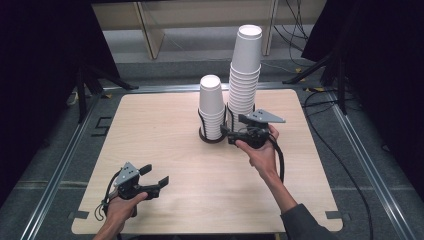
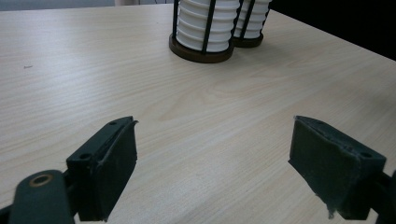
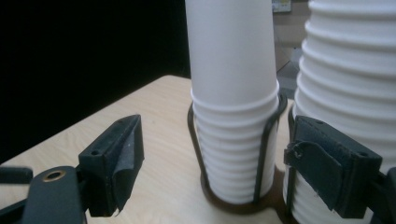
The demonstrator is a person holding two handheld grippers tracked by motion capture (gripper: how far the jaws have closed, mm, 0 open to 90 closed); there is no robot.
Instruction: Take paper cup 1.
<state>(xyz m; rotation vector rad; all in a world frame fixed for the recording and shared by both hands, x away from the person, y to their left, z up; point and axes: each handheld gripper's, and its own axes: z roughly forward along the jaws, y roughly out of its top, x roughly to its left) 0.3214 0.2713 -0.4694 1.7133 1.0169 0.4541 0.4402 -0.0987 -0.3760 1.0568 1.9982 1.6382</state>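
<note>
Two stacks of white paper cups stand upside down in black wire holders at the table's middle: a short stack (image 1: 211,106) and a tall stack (image 1: 245,70) to its right. My right gripper (image 1: 226,134) is open at table level just in front of their bases. In the right gripper view the short stack (image 3: 233,116) stands between and beyond the jaws, and the right jaw lies against the front of the tall stack (image 3: 350,79). My left gripper (image 1: 156,178) rests open at the front left, holding nothing. Far ahead of it I see both holders (image 2: 205,28).
The light wooden table (image 1: 150,125) has rounded corners and a metal frame round it. Behind it are pale wooden shelf legs (image 1: 150,30), floor cables (image 1: 320,100) and black stand legs (image 1: 85,85) at both sides. Dark curtains flank the scene.
</note>
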